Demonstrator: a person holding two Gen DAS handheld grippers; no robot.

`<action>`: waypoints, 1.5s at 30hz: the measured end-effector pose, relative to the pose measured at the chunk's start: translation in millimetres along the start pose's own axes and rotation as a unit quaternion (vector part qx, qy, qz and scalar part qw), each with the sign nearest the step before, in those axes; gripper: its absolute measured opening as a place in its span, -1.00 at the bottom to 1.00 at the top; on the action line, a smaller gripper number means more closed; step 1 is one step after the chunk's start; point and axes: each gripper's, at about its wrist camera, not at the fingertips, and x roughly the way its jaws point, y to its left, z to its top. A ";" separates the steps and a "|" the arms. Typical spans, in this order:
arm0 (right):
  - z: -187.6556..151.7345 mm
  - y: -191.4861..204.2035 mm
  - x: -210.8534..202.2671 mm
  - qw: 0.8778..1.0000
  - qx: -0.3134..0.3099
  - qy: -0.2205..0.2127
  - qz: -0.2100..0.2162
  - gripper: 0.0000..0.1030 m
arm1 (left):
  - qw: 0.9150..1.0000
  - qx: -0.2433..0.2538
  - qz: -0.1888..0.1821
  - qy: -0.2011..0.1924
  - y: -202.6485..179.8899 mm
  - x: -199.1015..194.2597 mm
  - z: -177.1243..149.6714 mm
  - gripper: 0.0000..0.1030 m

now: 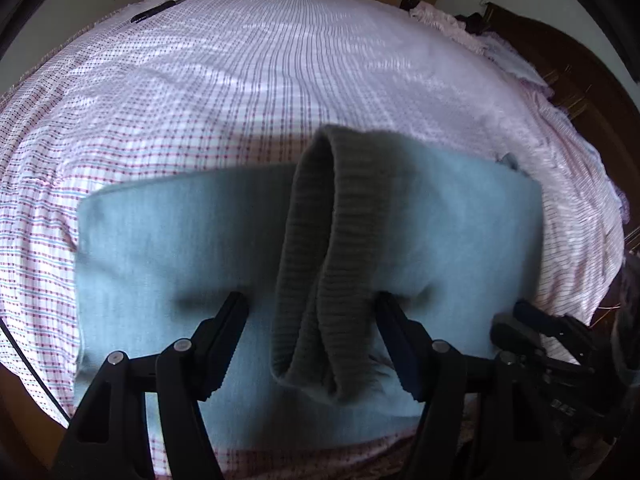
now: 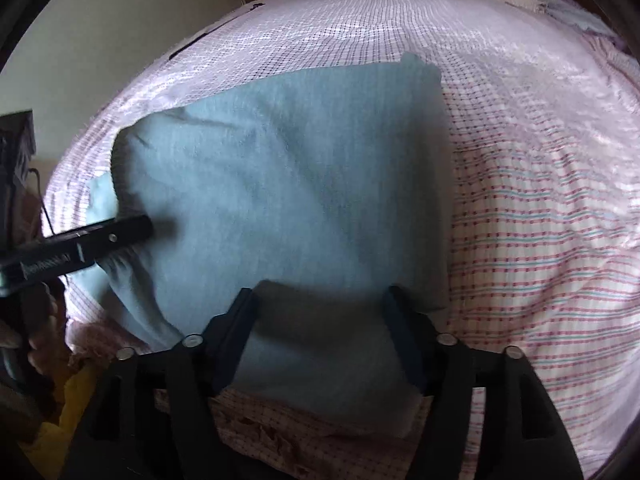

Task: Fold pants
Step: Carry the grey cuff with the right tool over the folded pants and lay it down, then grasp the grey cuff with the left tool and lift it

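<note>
No writing can be read; the white print on the left gripper's body is too blurred. One pair of blue pants [image 1: 168,248] lies folded on the near part of the checked bedspread [image 1: 240,80], its grey ribbed cuff [image 1: 320,248] on top. The left gripper [image 1: 312,300] stands open astride the cuff, pads clear. The right gripper [image 2: 318,294] is open too, a blue fold between its fingers, unpressed.

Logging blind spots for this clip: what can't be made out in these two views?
- Left wrist: the pants' near edge, cut off behind the tongs.
- Left wrist: whether the cuff is gripped; the pads stand apart beside it.
- Right wrist: the pants' left side, covered by the other tongs.
</note>
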 end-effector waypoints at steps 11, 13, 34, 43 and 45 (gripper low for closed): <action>0.7 -13.6 -4.9 0.998 0.033 -0.009 0.056 0.55 | 0.999 0.027 -0.013 -0.028 -12.2 1.7 -4.7 -0.25; -7.4 -23.3 -17.7 0.998 0.036 -0.017 0.056 0.50 | 0.999 0.021 -0.017 -0.029 -10.1 3.8 -4.0 -0.25; -17.9 -63.4 -97.8 0.989 0.095 -0.112 0.027 0.24 | 0.994 0.025 -0.049 -0.096 -5.5 -58.6 -17.4 -0.68; -16.2 -43.8 -92.3 0.991 0.081 -0.107 0.028 0.24 | 0.995 0.008 0.009 -0.103 21.9 -91.1 -21.4 -0.68; -16.7 -42.4 -90.6 0.991 0.082 -0.104 0.030 0.24 | 0.994 0.010 0.037 -0.103 33.8 -95.1 -21.5 -0.68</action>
